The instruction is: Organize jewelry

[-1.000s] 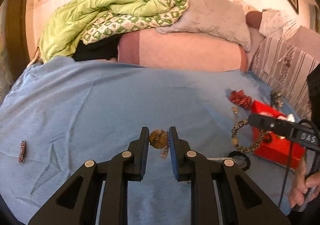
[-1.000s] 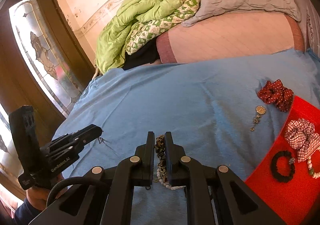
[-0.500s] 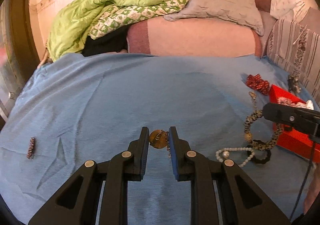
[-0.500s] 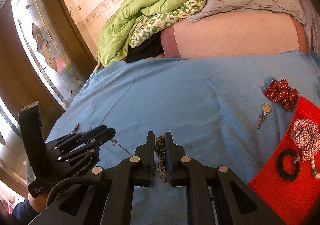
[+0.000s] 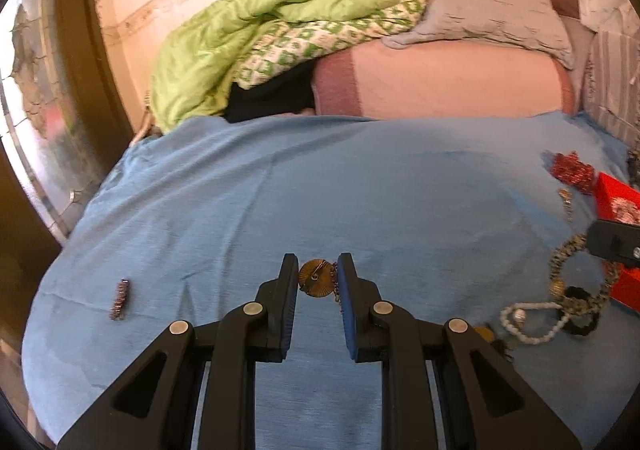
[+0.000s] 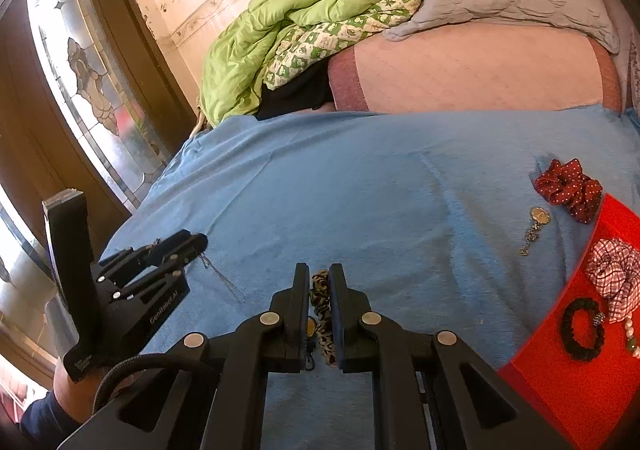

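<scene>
Clamping a round bronze pendant (image 5: 317, 277) between its blue pads, the left hand-held gripper (image 5: 318, 280) has swung leftward over the last second: the red tray (image 5: 616, 194) and the tangle of necklaces (image 5: 560, 306) have slid toward the right edge of its view, while a small beaded piece (image 5: 120, 298) on the blue bedspread (image 5: 280, 202) has drawn nearer. The pendant's fine chain trails from its tips. The right hand-held gripper (image 6: 319, 290), narrow around a leopard-print band (image 6: 322, 306), has stayed almost where it was, beside the tray holding a checked scrunchie (image 6: 614, 278) and a black bracelet (image 6: 582, 328). Probably the two pieces are being pulled apart before either one goes to the tray.
</scene>
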Tool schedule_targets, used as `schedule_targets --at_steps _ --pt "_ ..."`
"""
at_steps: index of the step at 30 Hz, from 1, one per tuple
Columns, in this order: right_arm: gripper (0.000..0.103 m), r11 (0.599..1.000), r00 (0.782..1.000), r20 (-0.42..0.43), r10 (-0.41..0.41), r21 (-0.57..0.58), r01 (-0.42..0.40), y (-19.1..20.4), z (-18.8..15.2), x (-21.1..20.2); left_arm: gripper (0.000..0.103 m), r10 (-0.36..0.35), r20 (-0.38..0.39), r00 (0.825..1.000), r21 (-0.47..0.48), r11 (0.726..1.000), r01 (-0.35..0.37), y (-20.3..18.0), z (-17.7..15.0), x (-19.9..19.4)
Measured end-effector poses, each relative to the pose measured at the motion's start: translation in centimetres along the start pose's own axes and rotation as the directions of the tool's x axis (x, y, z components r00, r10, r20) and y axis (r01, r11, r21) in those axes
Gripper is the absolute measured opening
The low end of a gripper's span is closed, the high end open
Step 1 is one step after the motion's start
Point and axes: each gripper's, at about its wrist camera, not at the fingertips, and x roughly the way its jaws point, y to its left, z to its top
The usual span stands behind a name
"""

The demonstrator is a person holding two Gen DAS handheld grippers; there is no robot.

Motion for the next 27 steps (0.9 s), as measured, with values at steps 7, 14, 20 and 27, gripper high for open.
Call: schedule_targets --at_steps 7,14,20,27 --pt "0.011 1.000 1.000 -0.001 0.005 -0.010 -0.005 0.3 0.0 0.1 0.019 0.101 0.035 0.994 -0.003 0.995 -0.101 1.2 0.0 -0.6" --pt "0.011 1.000 1.000 -0.004 0.011 -0.018 -0.011 0.6 -0.1 0.1 0.019 0.137 0.032 0.990 -0.007 0.991 -0.137 1.8 0.0 -0.5" --pt "0.011 0.999 1.000 -0.006 0.018 -0.028 -0.018 0.9 0.0 0.3 0.019 0.147 0.030 0.989 -0.008 0.989 -0.147 2.1 0.0 -0.3" --pt "0.011 0.999 1.000 -0.007 0.021 -0.031 -0.021 0.9 0.0 0.3 0.019 0.153 0.032 0.988 0.001 0.988 -0.153 2.1 0.0 -0.3"
